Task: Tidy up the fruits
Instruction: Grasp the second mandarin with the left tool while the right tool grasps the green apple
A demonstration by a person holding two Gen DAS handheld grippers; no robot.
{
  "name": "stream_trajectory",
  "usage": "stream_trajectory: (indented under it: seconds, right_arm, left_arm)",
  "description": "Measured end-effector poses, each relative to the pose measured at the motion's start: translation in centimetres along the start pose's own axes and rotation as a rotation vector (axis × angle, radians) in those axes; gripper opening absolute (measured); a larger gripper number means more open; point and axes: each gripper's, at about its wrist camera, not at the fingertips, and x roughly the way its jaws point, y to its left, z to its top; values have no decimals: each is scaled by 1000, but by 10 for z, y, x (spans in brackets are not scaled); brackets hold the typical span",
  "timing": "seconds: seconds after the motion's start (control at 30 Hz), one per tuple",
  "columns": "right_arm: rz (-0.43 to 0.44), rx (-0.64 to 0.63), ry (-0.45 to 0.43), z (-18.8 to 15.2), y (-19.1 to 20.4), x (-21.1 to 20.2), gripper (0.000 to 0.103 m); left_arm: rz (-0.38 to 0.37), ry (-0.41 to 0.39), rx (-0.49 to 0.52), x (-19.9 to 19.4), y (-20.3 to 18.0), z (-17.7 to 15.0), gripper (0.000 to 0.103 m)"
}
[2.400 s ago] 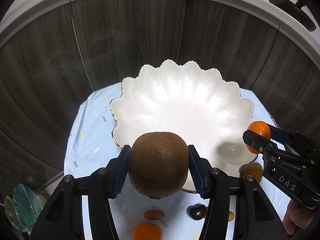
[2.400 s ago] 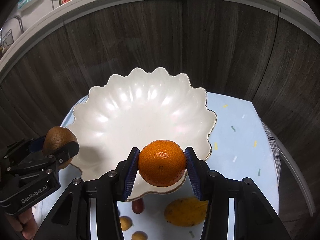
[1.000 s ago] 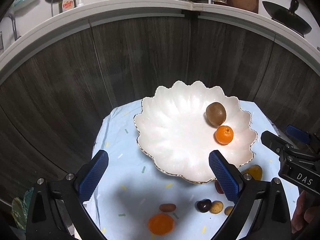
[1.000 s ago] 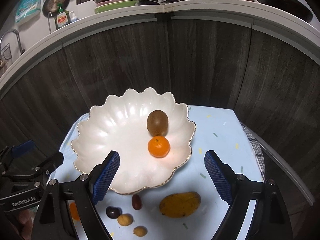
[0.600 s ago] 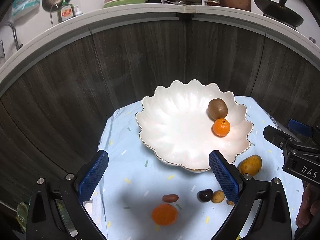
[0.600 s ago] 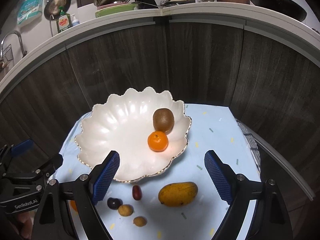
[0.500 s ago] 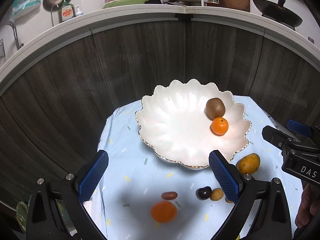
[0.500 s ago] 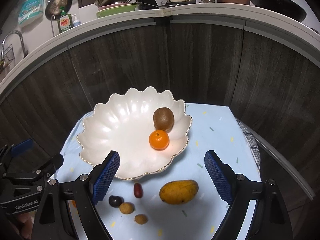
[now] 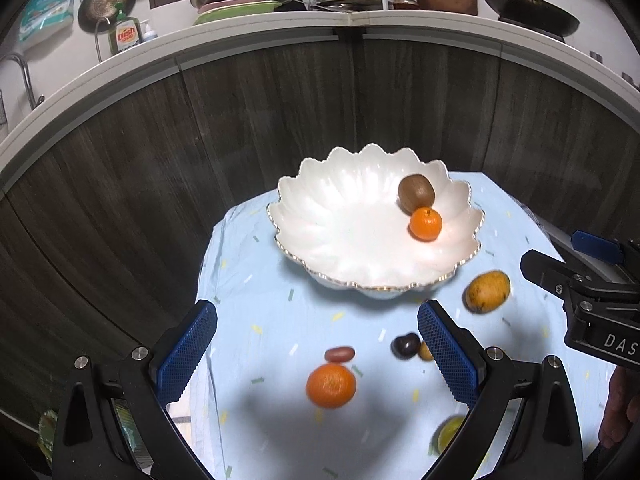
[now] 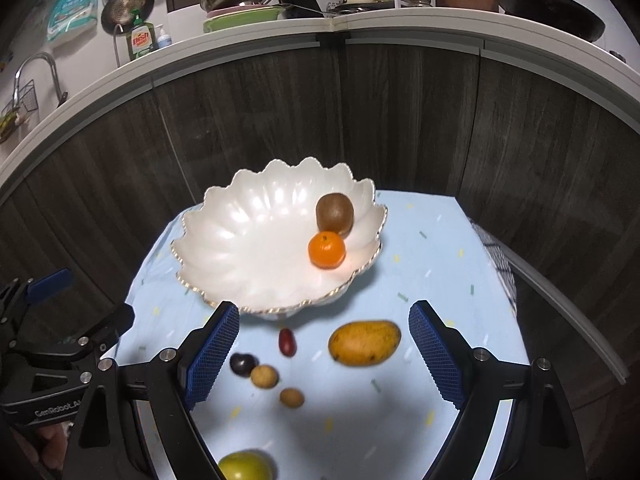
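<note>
A white scalloped bowl [image 9: 344, 240] [image 10: 248, 240] stands on the light blue cloth and holds a brown kiwi [image 9: 416, 193] [image 10: 334, 213] and a small orange [image 9: 425, 223] [image 10: 326, 250]. In front of the bowl lie a second orange [image 9: 331, 385], a yellow mango [image 9: 487, 291] [image 10: 364, 343], a red date [image 9: 339, 354] [image 10: 287, 342], a dark plum [image 9: 405, 345] [image 10: 243, 364], two small tan fruits [image 10: 264, 376] and a green fruit [image 10: 245, 466]. My left gripper [image 9: 316, 354] is open and empty above the loose fruit. My right gripper [image 10: 322, 352] is open and empty, near the mango.
The cloth-covered table [image 9: 256, 304] stands against dark wood cabinet fronts [image 9: 280, 120]. A white counter [image 10: 332, 16] above carries dishes, pans and a dish soap bottle [image 10: 140, 42]. A checked cloth [image 10: 498, 260] hangs at the table's right edge.
Both grippers have drawn back from the bowl, staying open. More of the loose fruit at the near side of the table has come into view. The kiwi and orange rest in the bowl.
</note>
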Motion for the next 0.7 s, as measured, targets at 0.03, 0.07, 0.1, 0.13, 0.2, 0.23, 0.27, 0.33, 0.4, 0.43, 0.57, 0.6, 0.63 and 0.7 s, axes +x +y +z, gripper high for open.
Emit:
stream_trajectory:
  seconds: [0.03,0.07,0.1,0.13,0.2,0.23,0.27,0.33,0.4,0.43,0.57,0.6,0.63,0.7]
  right_arm:
    - [-3,-2,2,-3,2,-2,87]
    - [-4,-3,5,-6,4,-3,87]
    - [-5,-3,9,-10,6,-5,87]
    - [-5,-1,14,-13,8,-6,87]
    - [-5,1,23,-19,10,-7,87]
    - [-6,3,28,-23,12,-8,87]
    - [-7,6,34,-27,14,-8,87]
    - [-7,21,47,-35,17,-9,87]
    - [-4,43,68,-44,20,-8,87]
    - [-6,54,78,-49,21,-8,87]
    - [-15,105,109,-67,26,-6,87]
    - [-20,104,115,-71,29,-6,87]
    - [-24,101,119,-73,32,-5,87]
    - [-30,103,137,-78,36,-4,87]
  left_arm:
    - [-2,3,5,-1,0,-3,102]
    - [-6,7,12,-1,0,-6,102]
    - [-10,8,20,-2,0,-9,102]
    - [-10,11,26,-3,1,-10,102]
    - [-18,13,36,-4,2,-16,102]
    - [-22,16,39,-5,3,-19,102]
    - [-24,17,42,-6,4,-22,102]
    - [-31,19,50,-7,7,-27,102]
    - [-38,26,55,-6,9,-32,102]
    - [-43,30,56,-5,11,-35,102]
    - [-65,43,72,-1,16,-43,102]
    - [-72,47,76,0,17,-44,102]
    - [-81,52,79,1,19,-45,102]
    - [-98,68,84,5,22,-49,102]
